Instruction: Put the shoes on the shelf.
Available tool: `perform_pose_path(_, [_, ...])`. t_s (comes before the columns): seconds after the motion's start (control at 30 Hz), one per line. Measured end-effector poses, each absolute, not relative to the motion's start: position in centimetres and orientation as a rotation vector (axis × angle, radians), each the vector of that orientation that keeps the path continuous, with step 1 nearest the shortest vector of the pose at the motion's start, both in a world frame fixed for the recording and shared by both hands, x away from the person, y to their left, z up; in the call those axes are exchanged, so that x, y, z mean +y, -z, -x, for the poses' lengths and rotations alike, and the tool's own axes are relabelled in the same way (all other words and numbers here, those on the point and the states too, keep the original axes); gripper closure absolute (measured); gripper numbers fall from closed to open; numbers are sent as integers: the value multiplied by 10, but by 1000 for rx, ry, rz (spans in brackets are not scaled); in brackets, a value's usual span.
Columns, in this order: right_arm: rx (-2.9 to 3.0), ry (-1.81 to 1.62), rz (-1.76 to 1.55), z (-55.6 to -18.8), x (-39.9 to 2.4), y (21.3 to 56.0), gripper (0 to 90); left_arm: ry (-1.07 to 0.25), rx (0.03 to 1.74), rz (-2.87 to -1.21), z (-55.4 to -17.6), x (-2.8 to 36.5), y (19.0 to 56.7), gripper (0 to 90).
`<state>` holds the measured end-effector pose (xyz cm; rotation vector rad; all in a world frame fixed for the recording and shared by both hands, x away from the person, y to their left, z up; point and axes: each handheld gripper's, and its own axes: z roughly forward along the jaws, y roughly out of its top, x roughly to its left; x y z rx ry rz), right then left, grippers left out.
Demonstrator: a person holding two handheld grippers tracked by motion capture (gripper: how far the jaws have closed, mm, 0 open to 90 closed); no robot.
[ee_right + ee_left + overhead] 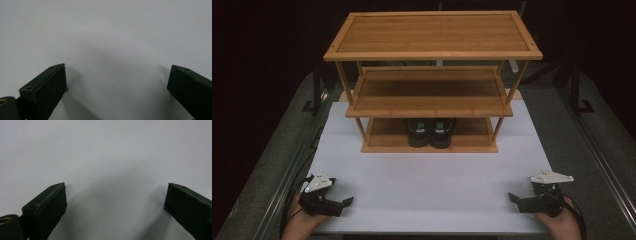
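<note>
A three-tier bamboo shoe rack (432, 35) stands at the back of the white table (427, 185). A pair of black shoes (431, 132) with green and white marks sits on its bottom shelf, toes toward me. My left gripper (346, 202) rests at the table's front left, held by a hand, jaws pointing right. My right gripper (513, 197) rests at the front right, jaws pointing left. In the left gripper view my left gripper (115, 195) is open over bare white surface. In the right gripper view my right gripper (117, 77) is open over the same white surface.
The rack's top shelf and middle shelf (429, 92) carry nothing. Grey floor and metal rails (602, 150) flank the table on both sides. A wide stretch of white tabletop lies between the grippers and the rack.
</note>
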<state>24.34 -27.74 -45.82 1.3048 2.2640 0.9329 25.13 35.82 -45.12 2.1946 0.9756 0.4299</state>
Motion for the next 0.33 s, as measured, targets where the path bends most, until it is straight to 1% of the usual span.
perform_pose_path(0.33, [2263,-935,-1305,-243,-277,458,18,-428,976,-2193,-251,358,451,34])
